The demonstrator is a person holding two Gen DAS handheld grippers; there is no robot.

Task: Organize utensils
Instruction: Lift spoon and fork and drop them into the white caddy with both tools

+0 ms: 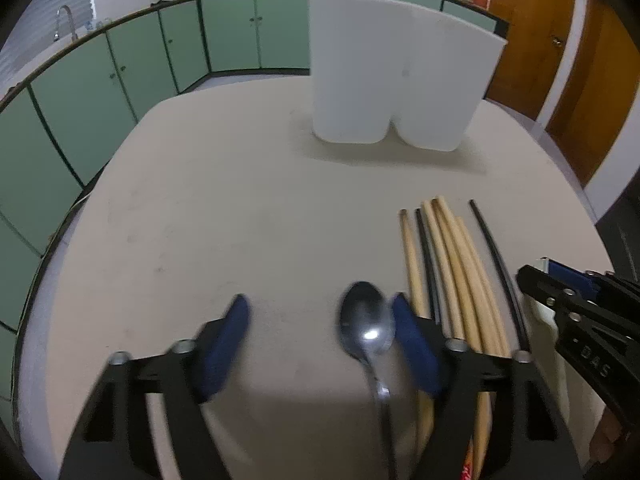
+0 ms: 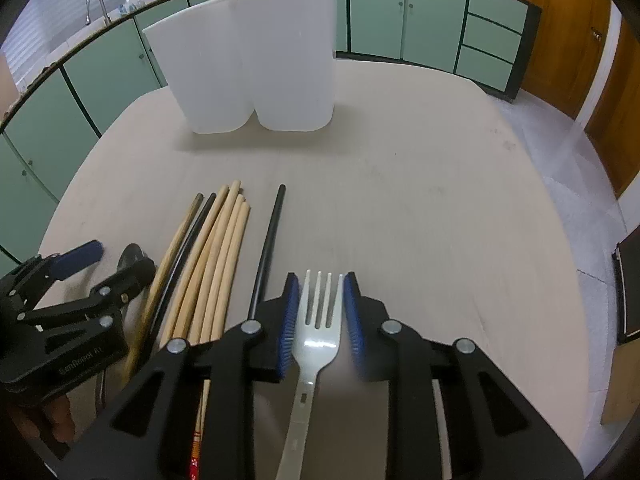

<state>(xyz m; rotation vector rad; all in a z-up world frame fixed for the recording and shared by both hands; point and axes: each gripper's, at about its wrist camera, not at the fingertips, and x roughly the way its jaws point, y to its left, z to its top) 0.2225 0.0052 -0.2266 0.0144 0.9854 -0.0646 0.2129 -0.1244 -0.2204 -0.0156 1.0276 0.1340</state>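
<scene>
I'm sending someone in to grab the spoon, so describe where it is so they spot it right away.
Start at the beige table, in front of the white two-part holder. Near its front edge lie chopsticks. The spoon lies just left of them, between the left gripper's open fingers: the only shiny metal piece with a rounded bowl.

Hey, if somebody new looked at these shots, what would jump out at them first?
Probably the fork squeezed between the right gripper pads, tines pointing toward the tall white two-part holder at the table's far side. Next, the spoon lying inside the left gripper, beside its right pad, and the row of chopsticks between the two.
</scene>
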